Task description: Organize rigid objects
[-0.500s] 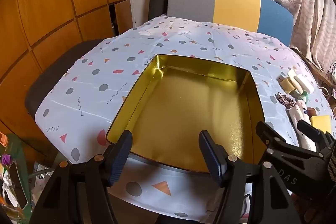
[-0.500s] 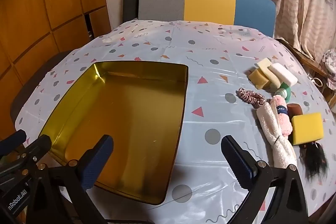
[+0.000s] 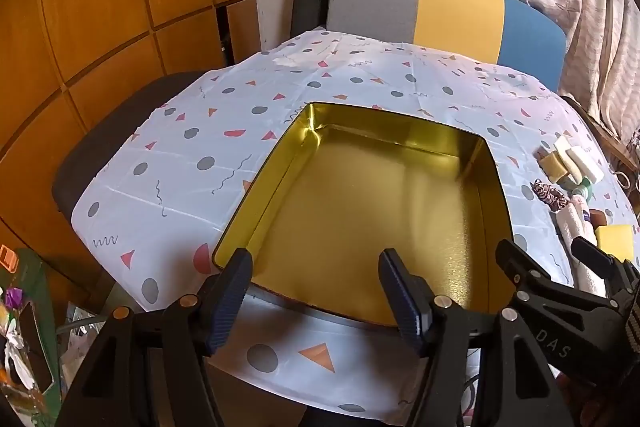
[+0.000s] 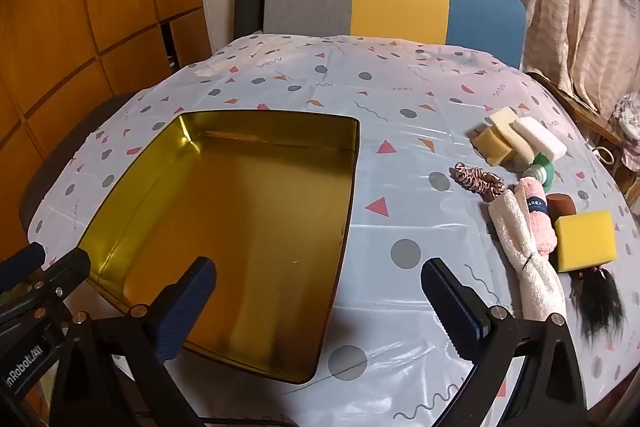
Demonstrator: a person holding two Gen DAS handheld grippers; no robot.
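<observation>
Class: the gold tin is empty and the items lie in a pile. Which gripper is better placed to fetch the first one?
Right. The right gripper, open, hovers beside the pile; the left gripper hovers over the tin.

On the table [image 4: 280, 75] the tin [image 4: 352, 163] lies left of the sponges [image 4: 516, 139], towels [image 4: 520, 239] and, seemingly, a hairpiece [image 4: 600, 299].

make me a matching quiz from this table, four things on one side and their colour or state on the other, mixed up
Things:
1. tin
2. scrunchie
3. square sponge
4. right tool

Descriptions:
A. bright yellow, beside a rolled towel
B. gold inside, nothing in it
C. open, holding nothing
D. pink-brown, lying on the cloth

Pairs: 1-B, 2-D, 3-A, 4-C
</observation>
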